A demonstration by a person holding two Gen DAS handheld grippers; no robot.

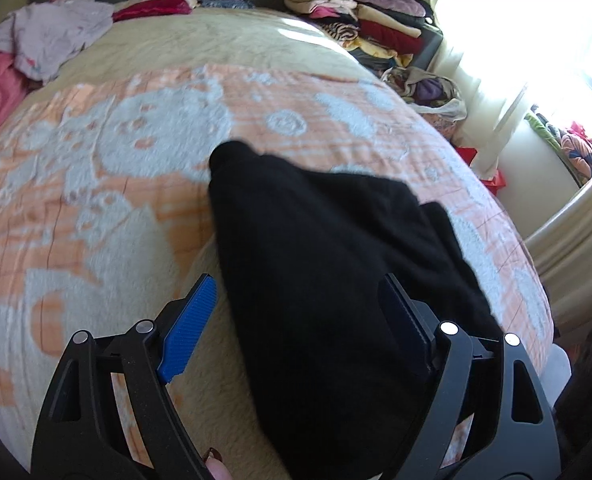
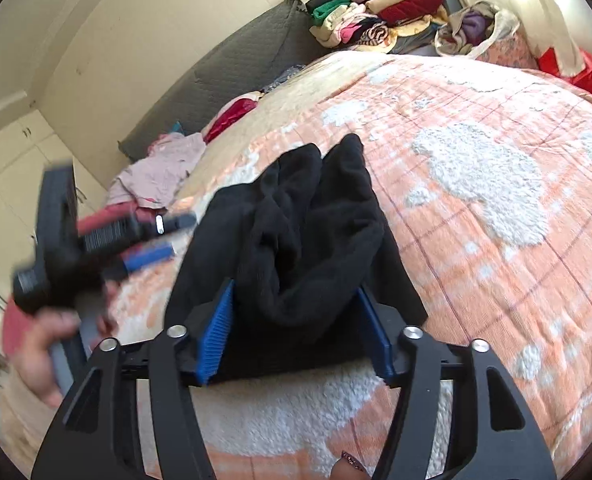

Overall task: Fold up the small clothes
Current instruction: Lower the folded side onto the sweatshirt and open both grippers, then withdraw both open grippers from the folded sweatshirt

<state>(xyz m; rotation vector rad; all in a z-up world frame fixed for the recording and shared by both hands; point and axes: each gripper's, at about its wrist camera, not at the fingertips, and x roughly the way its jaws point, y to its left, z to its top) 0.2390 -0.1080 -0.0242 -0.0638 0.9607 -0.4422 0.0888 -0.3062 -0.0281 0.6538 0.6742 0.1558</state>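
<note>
We're looking down at a black garment lying bunched on the orange-and-white blanket that covers the bed. Our left gripper is standing with its 2 blue-padded jaws spread wide, and the cloth is running up between them without being pinched. Over on the other side, our right gripper is also spread wide, its jaws sitting on either side of the crumpled black garment, apart from any real squeeze. From the right wrist view we're seeing the left gripper blurred off to the side, lifted clear of the cloth. At the head of the bed a stack of folded clothes is sitting, and a loose lilac garment is lying near the far corner.
</note>
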